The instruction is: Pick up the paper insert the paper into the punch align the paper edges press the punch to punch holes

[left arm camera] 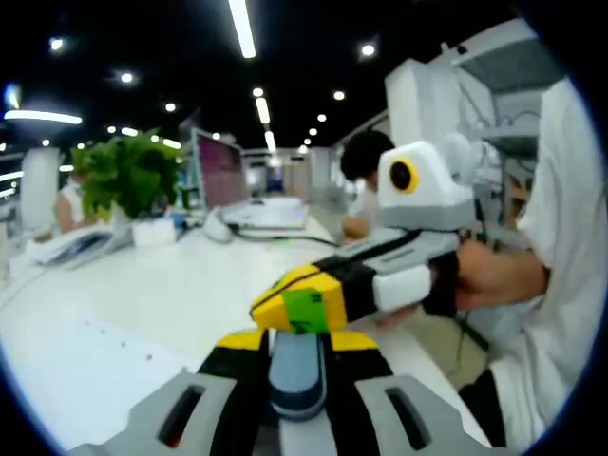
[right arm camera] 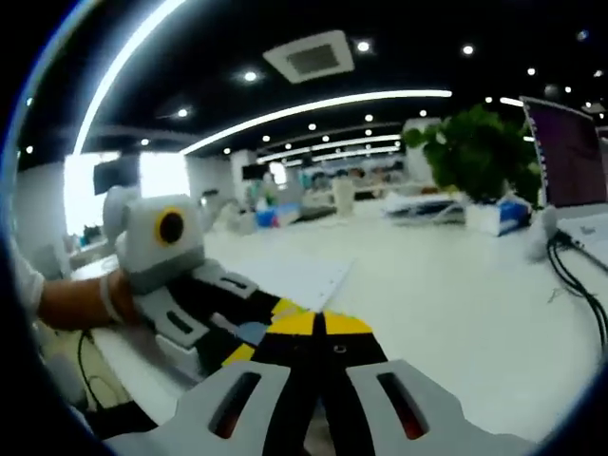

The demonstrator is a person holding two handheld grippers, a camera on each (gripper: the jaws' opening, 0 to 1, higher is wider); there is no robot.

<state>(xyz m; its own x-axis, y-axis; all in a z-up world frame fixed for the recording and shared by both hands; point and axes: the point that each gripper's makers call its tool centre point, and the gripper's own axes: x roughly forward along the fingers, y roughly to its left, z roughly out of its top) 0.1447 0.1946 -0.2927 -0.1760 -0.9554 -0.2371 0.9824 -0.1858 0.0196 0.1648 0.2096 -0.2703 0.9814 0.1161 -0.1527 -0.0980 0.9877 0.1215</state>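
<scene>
My left gripper (left arm camera: pixel 296 339) rises from the bottom of the left gripper view, its yellow tips together and nothing held. My right gripper (left arm camera: pixel 302 306) comes in from the right just above it, shut, held by a person's hand (left arm camera: pixel 489 275). In the right gripper view my right gripper (right arm camera: pixel 323 325) is shut and holds nothing, and the left gripper (right arm camera: pixel 249 334) lies across from the left with its tip against it. A white paper sheet (right arm camera: pixel 302 275) with a dotted edge lies flat on the white table (right arm camera: pixel 456 313) just beyond both tips.
A potted plant (left arm camera: pixel 128 176) and a monitor (left arm camera: pixel 218 169) stand at the far side of the table, with a white box (left arm camera: pixel 154 230) and cables (right arm camera: pixel 573 275) nearby. A person (left arm camera: pixel 366 185) sits in the background. The holder's white sleeve (left arm camera: pixel 560 285) is at the right.
</scene>
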